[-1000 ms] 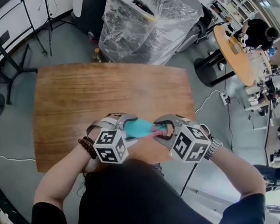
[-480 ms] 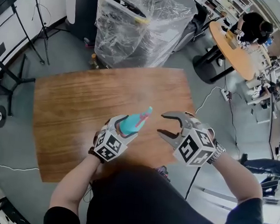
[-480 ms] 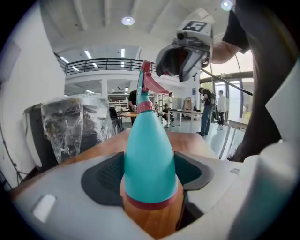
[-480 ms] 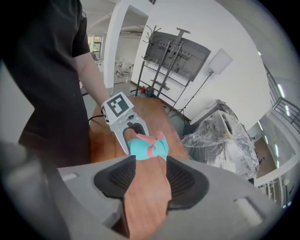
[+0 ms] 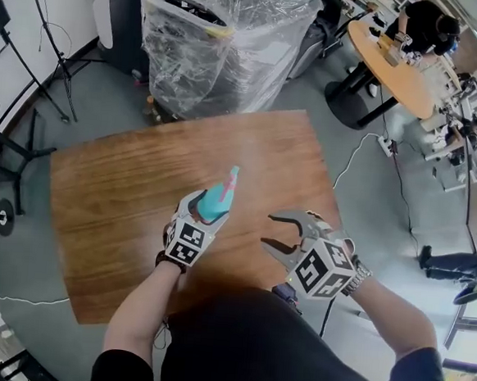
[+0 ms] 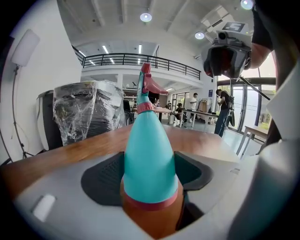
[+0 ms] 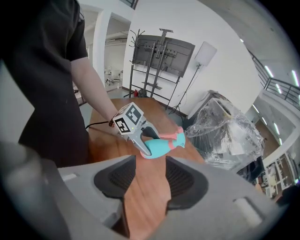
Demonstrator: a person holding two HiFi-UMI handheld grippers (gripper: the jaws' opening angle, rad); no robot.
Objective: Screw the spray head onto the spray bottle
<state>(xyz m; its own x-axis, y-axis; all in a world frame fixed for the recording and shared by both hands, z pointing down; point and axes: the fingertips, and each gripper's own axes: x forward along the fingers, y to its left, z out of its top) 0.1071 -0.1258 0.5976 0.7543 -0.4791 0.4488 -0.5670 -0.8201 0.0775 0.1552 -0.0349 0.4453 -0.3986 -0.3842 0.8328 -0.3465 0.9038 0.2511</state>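
A teal spray bottle point(image 5: 214, 202) with a pink spray head point(image 5: 232, 177) on its neck sits in my left gripper point(image 5: 207, 208), which is shut on its lower body over the wooden table point(image 5: 115, 192). In the left gripper view the bottle point(image 6: 150, 159) stands between the pads, with the spray head point(image 6: 147, 89) at the far end. My right gripper point(image 5: 268, 231) hangs to the right of it, apart from the bottle. Its jaws have just been opening and nothing is between them. The right gripper view shows the right gripper point(image 7: 150, 180) over bare wood, the bottle point(image 7: 157, 146) beyond it.
A bulky load wrapped in clear plastic point(image 5: 226, 37) stands past the table's far edge. A round table point(image 5: 393, 58) with people at it is at the upper right. Dark stands point(image 5: 11, 151) are on the floor to the left, and a cable point(image 5: 355, 166) to the right.
My right gripper has let go of the spray head and drawn off to the right. My left gripper has rolled and swung the bottle so its head points away over the table.
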